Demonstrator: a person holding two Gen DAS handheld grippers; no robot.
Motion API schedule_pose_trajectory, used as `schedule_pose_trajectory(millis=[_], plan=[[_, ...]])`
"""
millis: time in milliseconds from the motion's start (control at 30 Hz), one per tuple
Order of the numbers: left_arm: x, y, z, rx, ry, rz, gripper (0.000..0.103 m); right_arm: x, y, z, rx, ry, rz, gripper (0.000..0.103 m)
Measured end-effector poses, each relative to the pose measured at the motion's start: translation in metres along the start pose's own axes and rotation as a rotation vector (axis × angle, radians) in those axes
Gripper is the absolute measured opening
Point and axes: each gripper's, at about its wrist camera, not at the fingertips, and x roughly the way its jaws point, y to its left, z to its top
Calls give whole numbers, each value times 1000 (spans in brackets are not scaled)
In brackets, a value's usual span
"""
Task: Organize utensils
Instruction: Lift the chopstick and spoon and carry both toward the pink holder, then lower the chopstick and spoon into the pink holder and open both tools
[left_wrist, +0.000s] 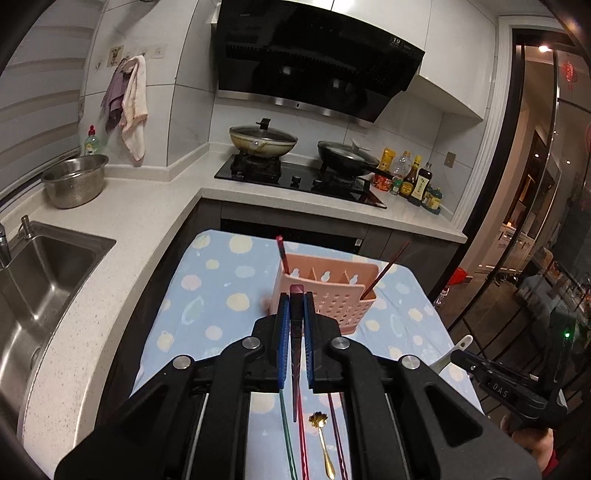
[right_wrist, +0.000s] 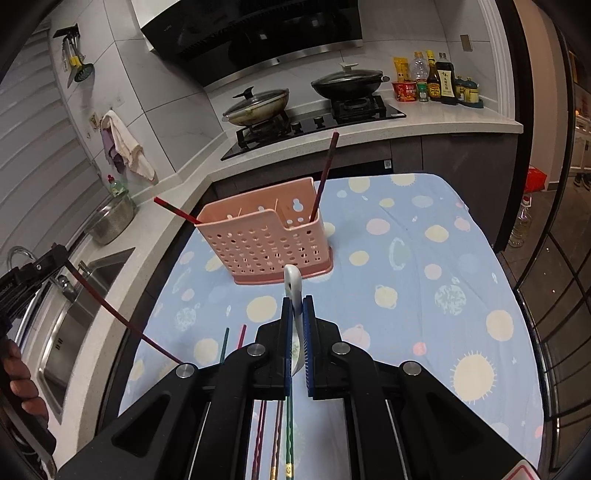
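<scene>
My left gripper (left_wrist: 296, 301) is shut on a dark red chopstick (left_wrist: 296, 369) and hangs above the cloth, just short of the pink perforated utensil holder (left_wrist: 334, 299). Two chopsticks lean in the holder, one at its left end (left_wrist: 282, 254) and one at its right end (left_wrist: 386, 269). My right gripper (right_wrist: 296, 301) is shut on a white ceramic spoon (right_wrist: 293, 280), also in front of the holder (right_wrist: 258, 240). A green chopstick (left_wrist: 286, 428), a red chopstick (left_wrist: 303, 450), a gold spoon (left_wrist: 320, 432) and dark purple chopsticks (left_wrist: 337, 435) lie on the cloth below.
The holder stands on a table under a blue dotted cloth (right_wrist: 424, 266). To the left are a steel sink (left_wrist: 40, 280) and a colander bowl (left_wrist: 75, 181). Behind are a hob with two lidded pans (left_wrist: 262, 142) and sauce bottles (left_wrist: 413, 181). A glass door (left_wrist: 535, 221) is at right.
</scene>
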Motion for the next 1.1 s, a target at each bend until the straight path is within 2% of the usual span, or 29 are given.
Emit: schedule_pose_trajectory(millis=[200, 400, 600, 833, 1100], plan=[[3, -19, 46, 18, -89, -61, 7, 3, 9, 42, -3, -61, 27, 7], [16, -34, 93, 58, -175, -57, 7, 17, 16, 83, -13, -117, 25, 6], [43, -40, 126, 72, -206, -52, 7, 46, 13, 114, 8, -121, 7, 7], [90, -46, 138, 82, -178, -50, 7, 84, 14, 133, 9, -92, -3, 7], [141, -41, 123, 74, -98, -44, 7, 128, 27, 135, -2, -35, 12, 7]])
